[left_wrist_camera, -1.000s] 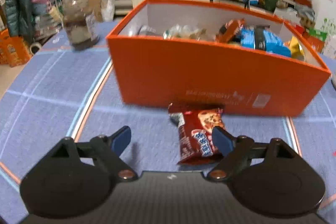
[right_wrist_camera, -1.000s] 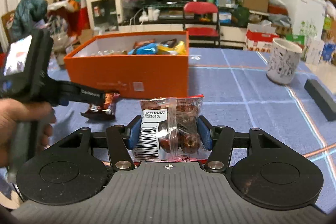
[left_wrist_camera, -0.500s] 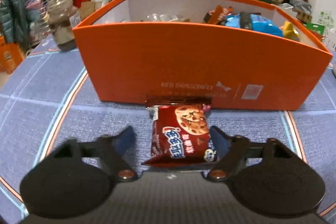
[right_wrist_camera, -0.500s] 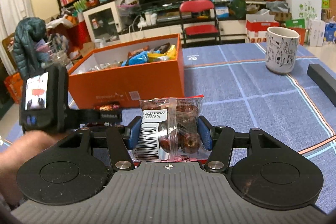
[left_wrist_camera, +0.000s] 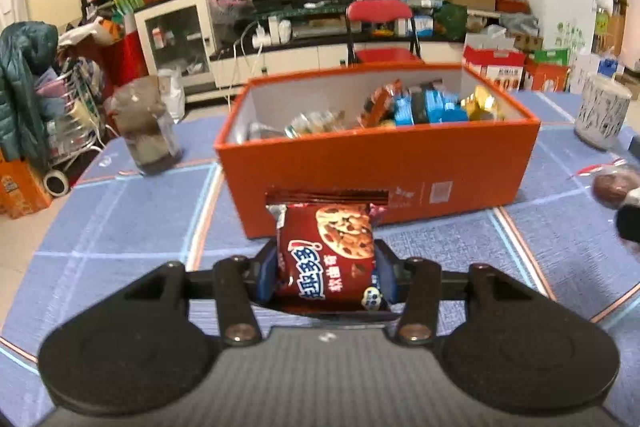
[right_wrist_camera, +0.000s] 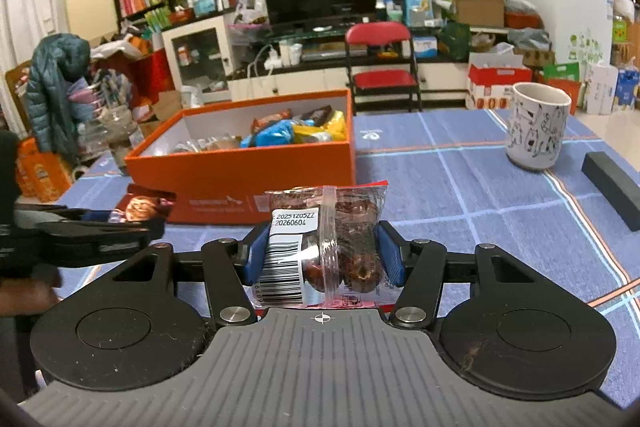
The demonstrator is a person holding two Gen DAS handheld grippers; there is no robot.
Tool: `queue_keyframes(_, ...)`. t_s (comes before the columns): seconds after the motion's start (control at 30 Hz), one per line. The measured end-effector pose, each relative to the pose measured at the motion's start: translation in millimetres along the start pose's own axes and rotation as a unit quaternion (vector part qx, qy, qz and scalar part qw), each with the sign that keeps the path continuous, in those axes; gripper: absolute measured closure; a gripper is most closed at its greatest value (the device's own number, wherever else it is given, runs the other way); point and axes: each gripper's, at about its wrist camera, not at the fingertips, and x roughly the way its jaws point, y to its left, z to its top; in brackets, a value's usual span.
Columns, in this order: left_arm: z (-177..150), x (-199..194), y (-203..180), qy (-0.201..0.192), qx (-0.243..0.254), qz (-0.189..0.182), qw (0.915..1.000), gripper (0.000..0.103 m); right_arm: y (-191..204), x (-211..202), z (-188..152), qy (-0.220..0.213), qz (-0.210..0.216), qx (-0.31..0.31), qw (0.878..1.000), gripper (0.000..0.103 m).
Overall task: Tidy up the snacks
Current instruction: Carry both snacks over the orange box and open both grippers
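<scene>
— Red foil between blue pads: the left gripper (left_wrist_camera: 326, 273) has a chocolate-chip cookie packet (left_wrist_camera: 326, 255) upright between its jaws, which are closing on it, and both pads already press its sides.

— Is the packet on the table?

— No, it hangs clear of the blue checked tablecloth (left_wrist_camera: 132, 223), in front of the near wall of the orange box (left_wrist_camera: 376, 167). From the right wrist view the same packet pokes out of the left gripper at the left edge, just short of the box's front corner.

— And the other side?

— The right gripper (right_wrist_camera: 322, 259) is clamped at a narrow width on a clear bag of dark dried fruit (right_wrist_camera: 326, 247) with a white barcode label facing up. The bag sits upright between the blue fingers (right_wrist_camera: 390, 257), off the cloth too.

— What's in the box?

— Snacks already: blue, yellow and brown wrappers piled toward its right end, clear ones toward the left. A patterned white mug (right_wrist_camera: 536, 127) stands well to the right of it, with a black bar (right_wrist_camera: 612, 189) near the table edge, and a jar (left_wrist_camera: 150, 131) stands to the box's left.
</scene>
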Motion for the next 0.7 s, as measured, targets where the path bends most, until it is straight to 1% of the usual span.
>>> queue_keyframes(0.17,17,-21,25,-0.024,-0.009,-0.013,0.9996,0.053,13,-11,14,-0.02,0.011,-0.016,1.0,0.06)
queue_keyframes(0.3,52,-15,33,-0.045,-0.009,-0.021,0.9988,0.053,24,3,40,-0.03,0.025,-0.032,0.999,0.06)
queue_keyframes(0.37,74,-2,35,-0.049,-0.016,-0.026,0.9983,0.053,31,22,60,-0.034,0.035,-0.045,0.998,0.06)
queue_keyframes(0.43,93,13,35,-0.047,-0.021,-0.031,0.9982,0.053,37,48,82,-0.032,0.035,-0.05,0.998,0.06)
queue_keyframes(0.5,107,26,32,-0.045,-0.017,-0.026,0.9985,0.053,41,72,102,-0.029,0.033,-0.048,0.998,0.06)
queue_keyframes(0.6,119,50,27,-0.032,-0.009,-0.015,0.9993,0.053,52,98,121,-0.026,0.03,-0.06,0.997,0.06)
queue_keyframes(0.7,126,71,28,-0.02,-0.016,-0.004,0.9997,0.053,61,122,132,-0.018,0.029,-0.067,0.997,0.06)
